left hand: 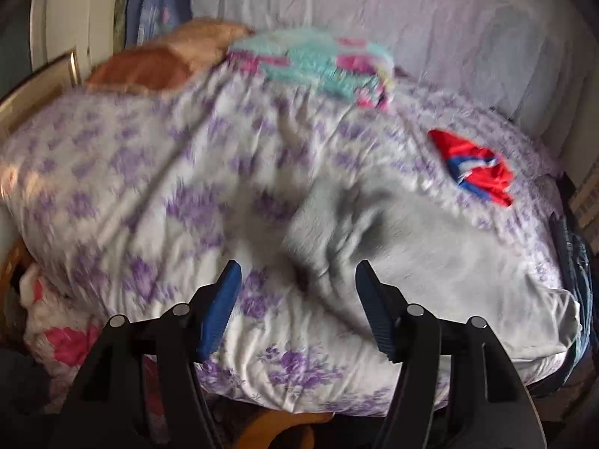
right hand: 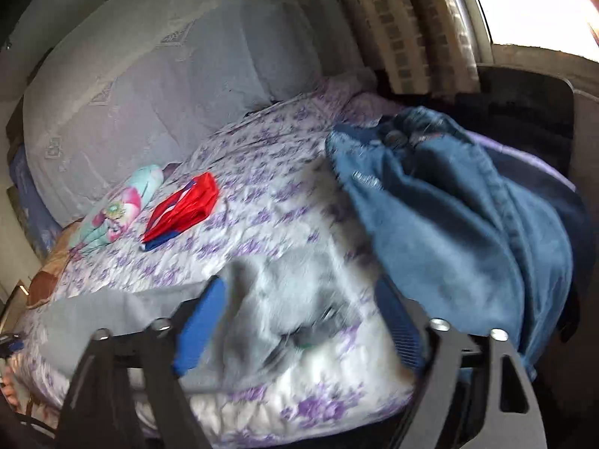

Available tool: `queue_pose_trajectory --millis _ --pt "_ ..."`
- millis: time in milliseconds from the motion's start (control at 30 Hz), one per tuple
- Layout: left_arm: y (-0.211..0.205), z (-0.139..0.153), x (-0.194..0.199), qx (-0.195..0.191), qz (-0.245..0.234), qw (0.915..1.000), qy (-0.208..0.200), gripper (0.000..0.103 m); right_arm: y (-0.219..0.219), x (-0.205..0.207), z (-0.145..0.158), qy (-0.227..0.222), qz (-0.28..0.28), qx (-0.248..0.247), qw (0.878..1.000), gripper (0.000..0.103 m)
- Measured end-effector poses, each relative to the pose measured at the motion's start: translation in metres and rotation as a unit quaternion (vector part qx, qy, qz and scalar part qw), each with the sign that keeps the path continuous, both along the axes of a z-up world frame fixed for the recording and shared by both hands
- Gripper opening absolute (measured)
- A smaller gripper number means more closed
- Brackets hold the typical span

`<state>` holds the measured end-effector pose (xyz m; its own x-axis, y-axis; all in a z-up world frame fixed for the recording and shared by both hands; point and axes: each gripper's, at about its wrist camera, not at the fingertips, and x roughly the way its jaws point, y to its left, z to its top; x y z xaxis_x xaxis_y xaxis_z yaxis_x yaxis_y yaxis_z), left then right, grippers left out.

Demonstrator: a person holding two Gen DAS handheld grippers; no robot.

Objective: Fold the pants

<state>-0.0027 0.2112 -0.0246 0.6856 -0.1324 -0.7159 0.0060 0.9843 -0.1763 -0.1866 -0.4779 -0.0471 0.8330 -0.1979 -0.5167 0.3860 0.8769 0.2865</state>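
Note:
Light grey pants lie crumpled on the bed with the purple-flowered cover. In the right wrist view the same grey pants lie at the bed's near edge. My left gripper is open and empty, just above the grey cloth's left end. My right gripper is open, its blue fingers on either side of a bunched part of the grey pants, not closed on it. Both views are motion-blurred.
Blue jeans are heaped at the bed's right side. A red and blue garment and a folded turquoise and pink cloth lie farther back. A brown pillow is at the far left. A window with curtain is at the right.

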Motion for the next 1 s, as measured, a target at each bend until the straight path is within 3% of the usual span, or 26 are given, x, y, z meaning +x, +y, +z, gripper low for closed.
queue_pose_trajectory --millis 100,200,267,367,400,433,467,567,600,667,700,767,800,833,900,933,1000 --pt "-0.042 0.024 0.000 0.010 -0.065 0.9972 -0.037 0.062 -0.014 0.022 0.011 0.012 0.013 -0.034 0.999 0.089" --pt "-0.105 0.021 0.011 0.022 -0.144 0.9887 -0.034 0.063 -0.001 0.072 0.011 0.065 0.108 -0.065 0.990 0.089" --pt "-0.142 0.005 0.023 0.043 -0.176 0.9832 -0.016 0.063 0.031 0.099 0.010 0.091 0.164 -0.145 0.972 0.089" --pt "-0.176 -0.034 0.042 0.062 -0.208 0.9756 0.032 0.063 0.067 0.144 -0.010 0.169 0.217 -0.245 0.930 0.088" --pt "-0.181 -0.052 0.049 0.078 -0.202 0.9750 0.050 0.063 0.068 0.156 -0.020 0.199 0.225 -0.252 0.920 0.068" --pt "-0.179 -0.065 0.052 0.078 -0.198 0.9749 0.065 0.063 0.061 0.174 -0.041 0.263 0.253 -0.211 0.907 0.009" --pt "-0.175 -0.075 0.054 0.072 -0.194 0.9754 0.076 0.061 0.052 0.178 -0.047 0.277 0.261 -0.171 0.909 0.012" --pt "-0.169 -0.078 0.043 0.074 -0.195 0.9763 0.057 0.061 0.048 0.160 -0.018 0.210 0.250 -0.192 0.926 0.010" --pt "-0.167 -0.079 0.038 0.078 -0.195 0.9763 0.052 0.061 0.043 0.153 -0.012 0.194 0.242 -0.175 0.934 0.010" --pt "-0.163 -0.081 0.032 0.077 -0.197 0.9764 0.044 0.061 0.033 0.153 -0.033 0.220 0.230 -0.139 0.938 0.012" --pt "-0.161 -0.082 0.031 0.076 -0.199 0.9763 0.040 0.061 0.033 0.155 -0.048 0.236 0.227 -0.144 0.934 0.018" --pt "-0.163 -0.082 0.031 0.084 -0.201 0.9752 0.039 0.061 0.039 0.151 -0.054 0.223 0.226 -0.179 0.931 0.024" --pt "-0.165 -0.080 0.032 0.088 -0.202 0.9744 0.043 0.061 0.040 0.152 -0.047 0.225 0.218 -0.177 0.933 0.035" --pt "-0.165 -0.078 0.032 0.091 -0.206 0.9733 0.047 0.062 0.038 0.148 -0.030 0.216 0.191 -0.174 0.942 0.055" --pt "-0.165 -0.073 0.029 0.090 -0.216 0.9707 0.053 0.064 0.039 0.143 -0.002 0.169 0.179 -0.168 0.955 0.068" --pt "-0.166 -0.069 0.027 0.089 -0.222 0.9694 0.054 0.066 0.044 0.146 0.017 0.138 0.212 -0.136 0.958 0.069" --pt "-0.168 -0.063 0.020 0.086 -0.237 0.9664 0.052 0.066 0.059 0.164 0.033 0.120 0.303 -0.054 0.944 0.069"
